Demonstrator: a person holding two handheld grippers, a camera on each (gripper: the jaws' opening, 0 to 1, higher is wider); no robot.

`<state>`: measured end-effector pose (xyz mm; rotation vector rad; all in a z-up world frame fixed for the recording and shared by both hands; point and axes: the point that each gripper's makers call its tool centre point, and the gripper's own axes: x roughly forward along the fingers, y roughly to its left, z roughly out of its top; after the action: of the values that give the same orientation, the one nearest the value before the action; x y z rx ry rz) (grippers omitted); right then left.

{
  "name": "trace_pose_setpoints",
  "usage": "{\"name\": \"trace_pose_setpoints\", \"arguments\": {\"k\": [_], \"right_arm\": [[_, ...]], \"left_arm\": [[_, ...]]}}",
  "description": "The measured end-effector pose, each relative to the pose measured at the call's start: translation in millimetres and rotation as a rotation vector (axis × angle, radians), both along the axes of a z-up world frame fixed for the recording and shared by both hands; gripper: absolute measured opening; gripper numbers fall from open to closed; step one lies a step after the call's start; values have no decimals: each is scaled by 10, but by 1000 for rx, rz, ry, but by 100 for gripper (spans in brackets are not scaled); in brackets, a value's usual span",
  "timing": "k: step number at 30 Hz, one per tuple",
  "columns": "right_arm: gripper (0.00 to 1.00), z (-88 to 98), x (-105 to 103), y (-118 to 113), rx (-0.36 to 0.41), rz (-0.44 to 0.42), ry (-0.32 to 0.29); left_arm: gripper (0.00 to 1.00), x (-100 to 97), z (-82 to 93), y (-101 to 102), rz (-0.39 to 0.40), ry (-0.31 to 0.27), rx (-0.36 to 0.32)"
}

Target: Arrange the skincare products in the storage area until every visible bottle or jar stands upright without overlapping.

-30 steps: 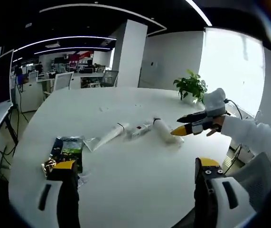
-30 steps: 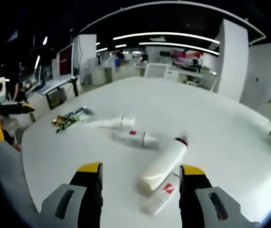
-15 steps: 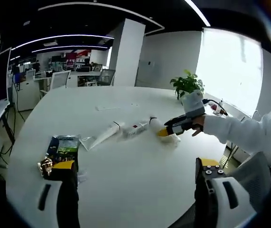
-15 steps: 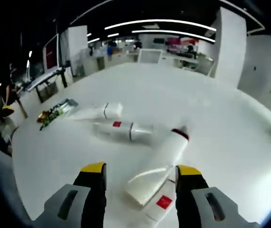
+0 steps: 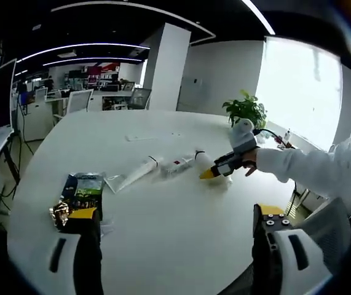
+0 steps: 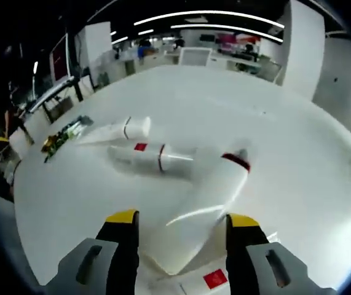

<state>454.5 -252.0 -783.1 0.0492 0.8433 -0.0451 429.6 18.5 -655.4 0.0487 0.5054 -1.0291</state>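
Skincare tubes, left gripper view: three white tubes lie flat in a loose row near the middle of the white table [image 5: 163, 246]: a flat-ended tube [image 5: 135, 174] on the left, a red-labelled tube [image 5: 178, 166] in the middle, and a large tube [image 5: 207, 165] on the right.
Snack packet, left gripper view: a dark foil packet [image 5: 82, 190] lies well apart from the tubes, just beyond the left jaw.
Left gripper, left gripper view: the left gripper [image 5: 178, 221] has its jaws spread wide with bare table between them, well short of the tubes.
Right gripper, left gripper view: the right gripper [image 5: 215, 171], held by a white-sleeved arm, has its yellow tips down at the large tube; whether they touch it is too small to tell.
Large tube, right gripper view: the large tube [image 6: 206, 209] lies on its side, dark-banded cap away from the camera and flat crimped tail running in between the jaws.
Right gripper, right gripper view: the right gripper [image 6: 175, 222] is spread, one jaw either side of the tail, not yet closed.
Other items, right gripper view: a flat red-marked sachet [image 6: 206, 281] lies partly under the tail; the red-labelled tube [image 6: 153, 157] touches or nearly touches the large tube near its cap.
Handling, judgement: probably light, soft-walled and smooth; the tail would fold under a pinch, so the firmer barrel nearer the cap looks the better hold for standing it cap-down.
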Motion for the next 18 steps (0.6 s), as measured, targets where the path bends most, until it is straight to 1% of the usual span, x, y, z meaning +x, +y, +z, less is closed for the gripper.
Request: {"name": "trace_pose_setpoints", "arguments": {"k": [3,5,6,7,8,9,10,11,12,13,15,18], "right_arm": [[51,-32,2,3,-9,8,13],[52,-51,8,-3,-28,20,17],[52,-75,14,-5,-50,47,22],[52,-70,15,-11,-58,52,22],[52,-37,44,-9,-34,42,-5],[52,-14,73,30,13,30,-35],[51,-14,66,46,51,24,-35],[49,-26,25,29,77,-11,-11],[46,-13,46,-17,55,0,-15],[44,-18,30,-61,42,-18,12],[44,-18,9,-79,37,-36,64],[40,-16,49,-111,9,-43,81]], "left_arm": [[99,-4,2,0,0,0,0],[99,-9,2,-4,-3,-2,1],[99,-12,4,-8,-5,-2,0],[99,-17,6,-12,-7,-1,-1],[99,-18,7,-13,-8,-1,-1],[99,-19,7,-12,-8,-2,0],[99,-19,9,-11,-8,-3,0],[99,-19,11,-9,-7,-4,1],[99,-18,18,-9,-7,-4,-2],[99,-18,26,-10,-7,-6,-4],[98,-21,34,-14,-9,-10,-5],[98,-37,45,-20,-17,-14,-6]]}}
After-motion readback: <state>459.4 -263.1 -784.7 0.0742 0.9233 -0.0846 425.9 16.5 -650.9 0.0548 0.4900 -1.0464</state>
